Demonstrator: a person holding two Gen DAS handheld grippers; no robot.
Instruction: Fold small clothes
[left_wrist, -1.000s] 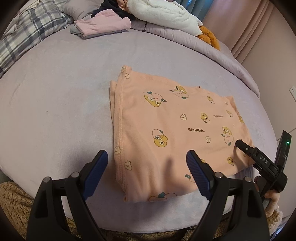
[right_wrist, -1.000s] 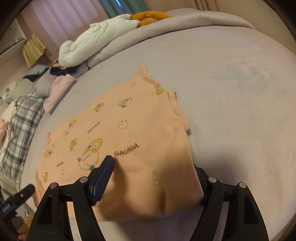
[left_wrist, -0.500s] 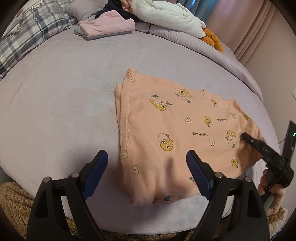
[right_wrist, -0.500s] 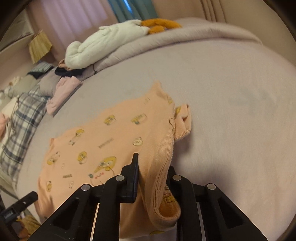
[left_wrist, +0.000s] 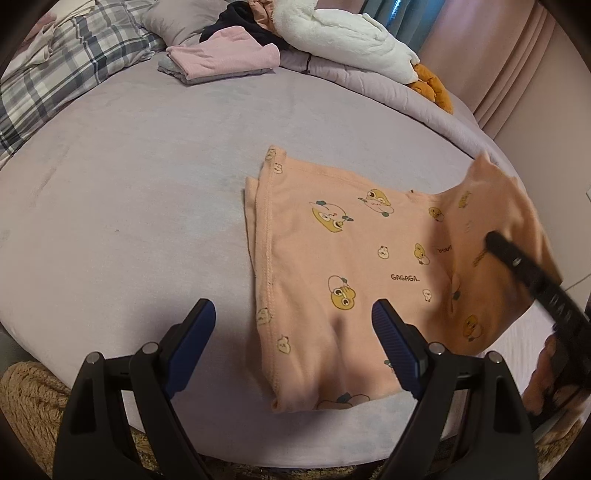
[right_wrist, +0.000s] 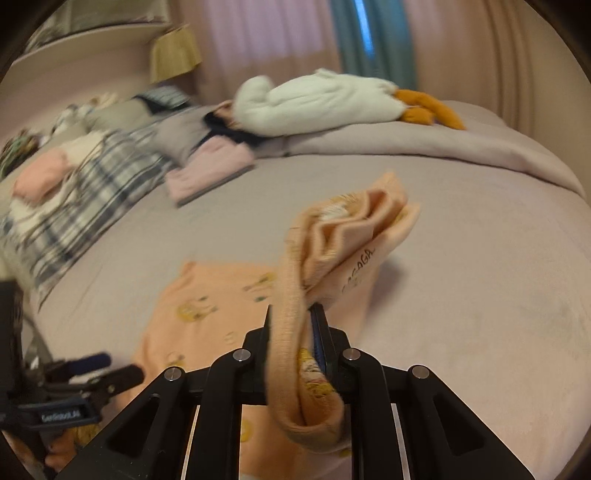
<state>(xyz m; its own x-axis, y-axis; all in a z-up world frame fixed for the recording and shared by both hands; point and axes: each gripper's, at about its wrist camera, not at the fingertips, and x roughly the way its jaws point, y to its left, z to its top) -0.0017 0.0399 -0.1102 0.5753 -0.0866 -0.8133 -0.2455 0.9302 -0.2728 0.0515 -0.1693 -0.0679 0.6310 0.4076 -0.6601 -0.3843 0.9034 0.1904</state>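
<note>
Now, from the left wrist, the left gripper (left_wrist: 293, 332) hangs spread wide above the near edge of the lilac bed (left_wrist: 129, 192), its blue pads (left_wrist: 192, 343) clear of everything. Between and beyond them lies the peach printed shirt (left_wrist: 332, 266), folded flat on the bed near that edge, its right side lifted off the surface by the right gripper (left_wrist: 517, 262), which shows blurred at the right. Toward the far edge sit a folded pink garment (left_wrist: 225, 59), a plaid pillow (left_wrist: 55, 77) and a white plush goose (left_wrist: 343, 40).

From the right wrist, the right gripper (right_wrist: 291, 328) is clamped on a thick bunched edge of the peach printed shirt (right_wrist: 340, 243), which rises from between its fingers and hangs over the flat part below. The left gripper (right_wrist: 103, 369) shows at the lower left, just beside the shirt's near corner.
</note>
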